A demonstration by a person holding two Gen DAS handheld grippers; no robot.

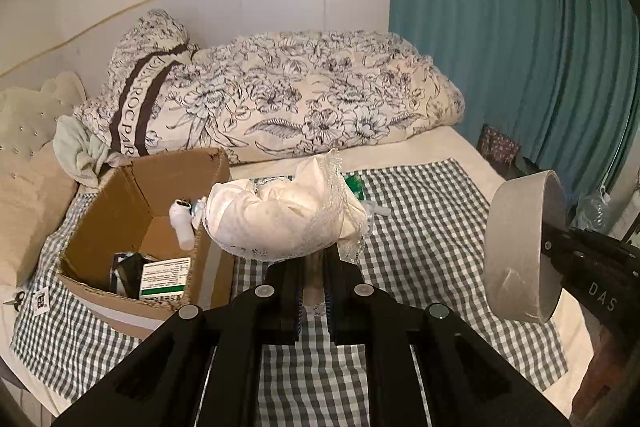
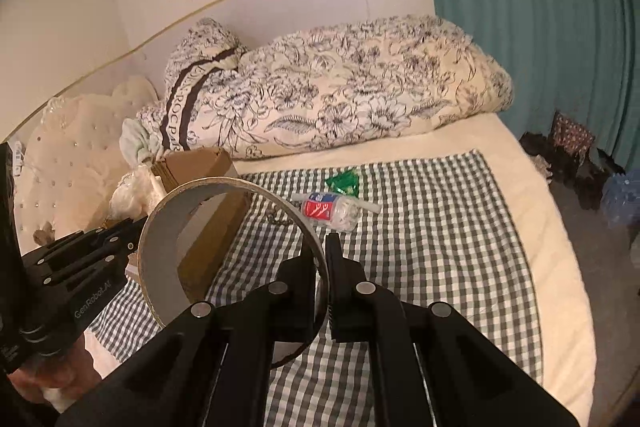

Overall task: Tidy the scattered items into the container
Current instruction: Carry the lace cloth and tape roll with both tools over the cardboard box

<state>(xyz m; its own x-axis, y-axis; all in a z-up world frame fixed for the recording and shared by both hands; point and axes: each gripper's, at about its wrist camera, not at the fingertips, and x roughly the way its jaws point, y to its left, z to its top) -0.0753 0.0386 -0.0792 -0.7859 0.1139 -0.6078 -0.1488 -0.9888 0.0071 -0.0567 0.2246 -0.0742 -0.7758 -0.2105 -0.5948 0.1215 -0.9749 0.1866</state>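
Crushed bottle [image 2: 335,211] — right view only, behind tape ring [image 2: 240,267].

Cream lace-trimmed cloth bundle [image 1: 286,215] hanging bunched above the checked cloth, beside the open brown cardboard box [image 1: 120,187]. Box already holding a white tube [image 1: 182,225], a green-and-white carton [image 1: 164,279] and a dark packet. Grey tape ring [image 2: 236,267] riding upright on edge. Red-labelled clear bottle [image 2: 332,211] lying on its side; green packet [image 2: 342,183] just behind it.
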